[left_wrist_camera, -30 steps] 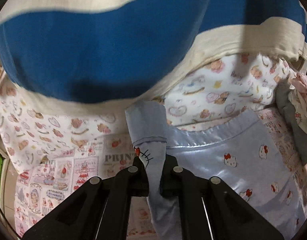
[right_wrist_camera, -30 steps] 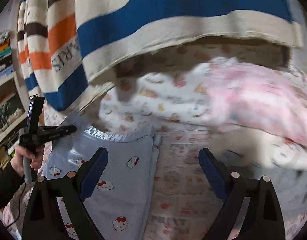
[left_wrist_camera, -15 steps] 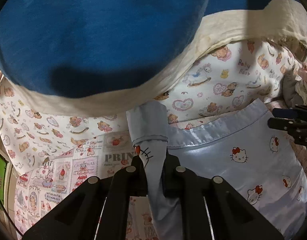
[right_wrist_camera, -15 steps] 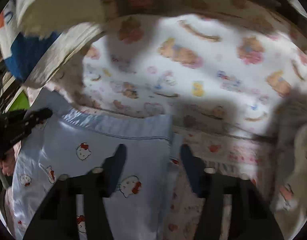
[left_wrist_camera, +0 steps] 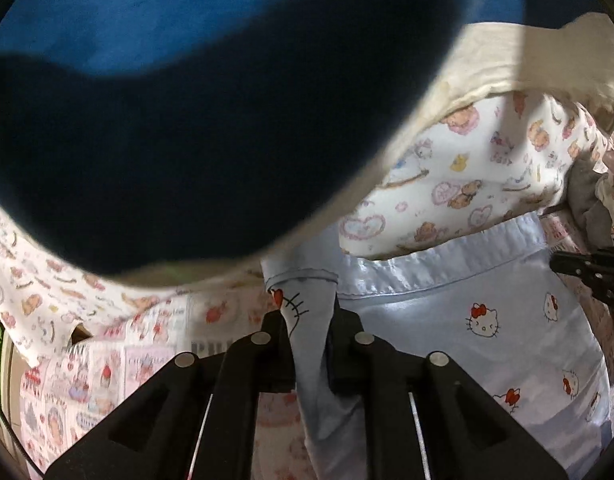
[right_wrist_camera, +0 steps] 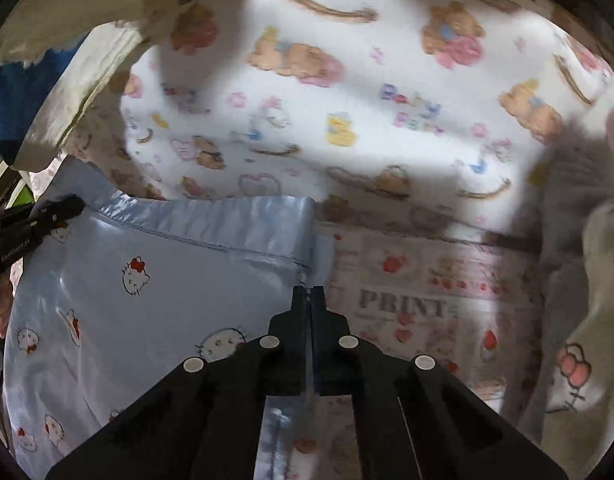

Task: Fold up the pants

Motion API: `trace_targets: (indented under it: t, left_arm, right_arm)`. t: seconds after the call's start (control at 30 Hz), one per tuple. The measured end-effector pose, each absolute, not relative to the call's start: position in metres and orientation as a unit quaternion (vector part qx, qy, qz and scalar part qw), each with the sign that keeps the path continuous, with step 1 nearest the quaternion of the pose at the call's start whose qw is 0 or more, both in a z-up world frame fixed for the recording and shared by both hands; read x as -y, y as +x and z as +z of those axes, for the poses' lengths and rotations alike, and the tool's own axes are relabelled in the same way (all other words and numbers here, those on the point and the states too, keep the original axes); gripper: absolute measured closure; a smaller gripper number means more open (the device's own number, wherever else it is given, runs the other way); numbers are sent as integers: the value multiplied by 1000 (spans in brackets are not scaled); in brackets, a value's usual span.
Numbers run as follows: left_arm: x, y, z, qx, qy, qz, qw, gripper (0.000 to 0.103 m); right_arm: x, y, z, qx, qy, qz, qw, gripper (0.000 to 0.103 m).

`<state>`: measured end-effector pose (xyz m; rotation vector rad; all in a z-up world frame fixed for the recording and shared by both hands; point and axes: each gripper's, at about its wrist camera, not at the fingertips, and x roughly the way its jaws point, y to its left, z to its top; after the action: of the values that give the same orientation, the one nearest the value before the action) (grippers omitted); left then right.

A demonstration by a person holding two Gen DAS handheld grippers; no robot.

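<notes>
Right gripper, wide open a second ago, has now closed on the right waistband corner of the pale-blue Hello Kitty pants lying on the printed bedsheet, while left gripper keeps pinching the opposite corner, so both corners seem ready for the fold.

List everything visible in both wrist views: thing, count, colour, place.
pants: 1, light blue with cat-face print, flat on the printed sheet, waistband corners pinched
printed sheet: 1, white and pink, under the pants
bear-print blanket: 1, white, bunched beyond the waistband
striped cloth: 1, blue and cream, hanging close over the left view
grey cloth: 1, right edge
left gripper: 1, black, shut on the left waistband corner
right gripper: 1, black, shut on the right waistband corner
</notes>
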<state>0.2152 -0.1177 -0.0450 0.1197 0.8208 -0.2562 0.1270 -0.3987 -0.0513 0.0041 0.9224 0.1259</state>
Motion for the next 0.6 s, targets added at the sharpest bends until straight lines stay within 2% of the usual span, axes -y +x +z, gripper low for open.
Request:
trace_targets:
  t: [0.07, 0.13, 0.2, 0.23, 0.27, 0.3, 0.33, 0.37, 0.4, 0.6]
  left_arm:
    - [118, 219, -45, -403, 57, -121, 906, 88]
    - [115, 217, -45, -404, 56, -119, 905, 80]
    - [113, 207, -42, -392, 61, -115, 911, 55]
    - [111, 199, -38, -382, 65, -110, 915, 46]
    - [110, 189, -34, -369, 68, -103, 921, 29]
    - [108, 178, -28, -351, 69, -103, 928, 23]
    - [106, 167, -23, -335, 67, -107, 934, 23]
    - [103, 155, -17, -321, 65, -109, 938, 23]
    - [101, 144, -12, -313, 62, -108, 941, 23]
    - [80, 68, 25, -265, 27, -103, 958, 23]
  right_arm:
    - [404, 121, -47, -435, 18, 68, 898, 102]
    - [407, 112, -41, -422, 31, 78, 903, 101]
    - [407, 95, -31, -399, 33, 88, 912, 101]
    - [406, 87, -25, -387, 30, 94, 917, 101]
    - [405, 74, -18, -370, 23, 101, 923, 94]
    - [403, 69, -15, -361, 19, 101, 927, 78]
    - [404, 55, -8, -346, 21, 100, 933, 69]
    - [403, 48, -4, -336, 27, 101, 936, 49]
    - [405, 38, 2, -325, 35, 102, 940, 42]
    - [404, -22, 32, -311, 67, 116, 941, 42]
